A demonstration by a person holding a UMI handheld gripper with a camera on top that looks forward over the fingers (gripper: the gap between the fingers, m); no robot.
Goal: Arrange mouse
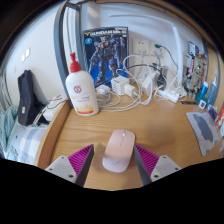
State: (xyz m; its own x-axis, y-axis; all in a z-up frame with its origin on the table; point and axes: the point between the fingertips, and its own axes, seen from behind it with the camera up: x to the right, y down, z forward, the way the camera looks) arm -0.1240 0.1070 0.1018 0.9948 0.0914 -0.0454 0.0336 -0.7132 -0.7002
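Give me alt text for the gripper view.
A pale pink mouse lies on a wooden desk between the open fingers of the gripper, untouched. Beyond it stand a white pump bottle, a robot model box and tangled cables.

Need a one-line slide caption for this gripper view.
Open gripper straddles a pale pink computer mouse resting on a wooden desk, white pump bottle beyond.

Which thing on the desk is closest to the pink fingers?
The white mouse. It lies on the wooden desk between the open fingers of the hand-held gripper, while the white bottle stands farther back.
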